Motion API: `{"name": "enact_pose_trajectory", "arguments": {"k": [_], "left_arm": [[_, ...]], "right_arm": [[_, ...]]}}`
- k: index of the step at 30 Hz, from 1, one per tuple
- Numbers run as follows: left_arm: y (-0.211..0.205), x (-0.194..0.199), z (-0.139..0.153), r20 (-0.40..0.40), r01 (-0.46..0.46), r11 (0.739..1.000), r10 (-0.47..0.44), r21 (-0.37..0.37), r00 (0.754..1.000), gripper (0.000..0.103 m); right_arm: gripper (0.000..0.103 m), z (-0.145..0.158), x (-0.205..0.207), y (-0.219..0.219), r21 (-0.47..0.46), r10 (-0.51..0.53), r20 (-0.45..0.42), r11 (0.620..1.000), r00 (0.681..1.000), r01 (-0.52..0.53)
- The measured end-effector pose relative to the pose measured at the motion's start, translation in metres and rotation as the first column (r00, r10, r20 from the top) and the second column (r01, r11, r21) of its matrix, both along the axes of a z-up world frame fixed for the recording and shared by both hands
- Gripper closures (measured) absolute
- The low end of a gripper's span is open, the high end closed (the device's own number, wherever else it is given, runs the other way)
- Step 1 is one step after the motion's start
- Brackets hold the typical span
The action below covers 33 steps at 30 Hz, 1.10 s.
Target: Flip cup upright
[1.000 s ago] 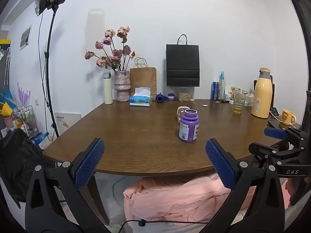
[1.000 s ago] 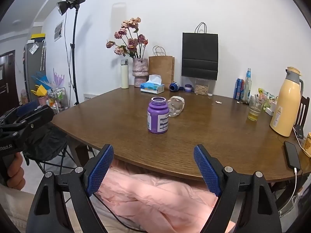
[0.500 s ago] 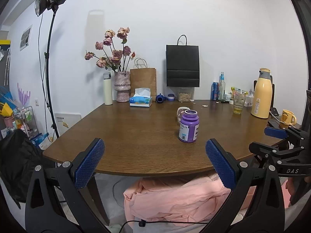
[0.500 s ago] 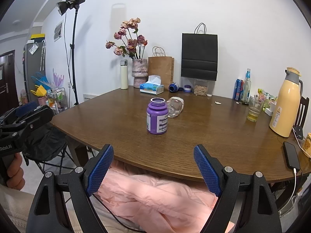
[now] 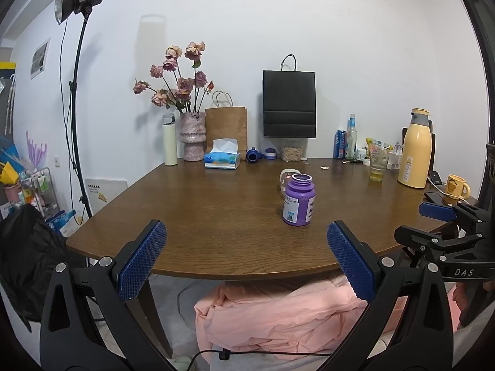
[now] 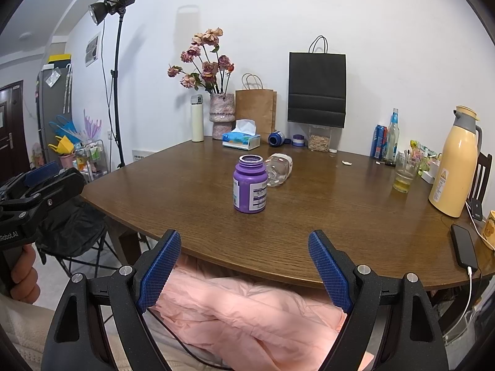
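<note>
A clear cup [image 6: 279, 168] lies on its side on the brown table [image 6: 340, 210], just behind and right of an upright purple bottle [image 6: 250, 189] without a lid. In the left wrist view the cup [image 5: 286, 176] is mostly hidden behind the purple bottle [image 5: 298, 200]. My left gripper [image 5: 247, 258] is open and empty, held off the table's near edge. My right gripper [image 6: 244, 266] is open and empty, also short of the near edge. Each gripper shows at the side of the other's view.
Along the back stand a vase of roses [image 6: 221, 114], a white flask [image 6: 197, 122], a tissue box [image 6: 241, 140], paper bags [image 6: 316, 88] and a jar. At right are a yellow thermos [image 6: 454, 162], a glass [image 6: 405, 173] and a phone [image 6: 463, 249]. Pink cloth [image 6: 247, 306] lies under the table.
Both grippers have barely shifted; the purple bottle sits slightly lower and nearer in the right wrist view. Nothing was grasped or released.
</note>
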<state>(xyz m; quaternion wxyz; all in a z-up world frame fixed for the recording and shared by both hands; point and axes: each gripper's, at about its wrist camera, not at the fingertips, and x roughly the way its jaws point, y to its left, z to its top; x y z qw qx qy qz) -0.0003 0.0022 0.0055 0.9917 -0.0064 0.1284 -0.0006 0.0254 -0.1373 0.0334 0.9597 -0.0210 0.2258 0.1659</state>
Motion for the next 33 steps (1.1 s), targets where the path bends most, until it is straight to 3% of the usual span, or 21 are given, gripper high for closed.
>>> {"name": "enact_pose_trajectory", "arguments": {"k": [33], "left_arm": [[-0.0058,0.0019,-0.0048,-0.009,0.01,1.0,-0.01,0.005,1.0,0.0]], "right_arm": [[0.014,-0.0021,0.0019,0.0012,-0.003,0.0,-0.007,1.0,1.0,0.0]]}}
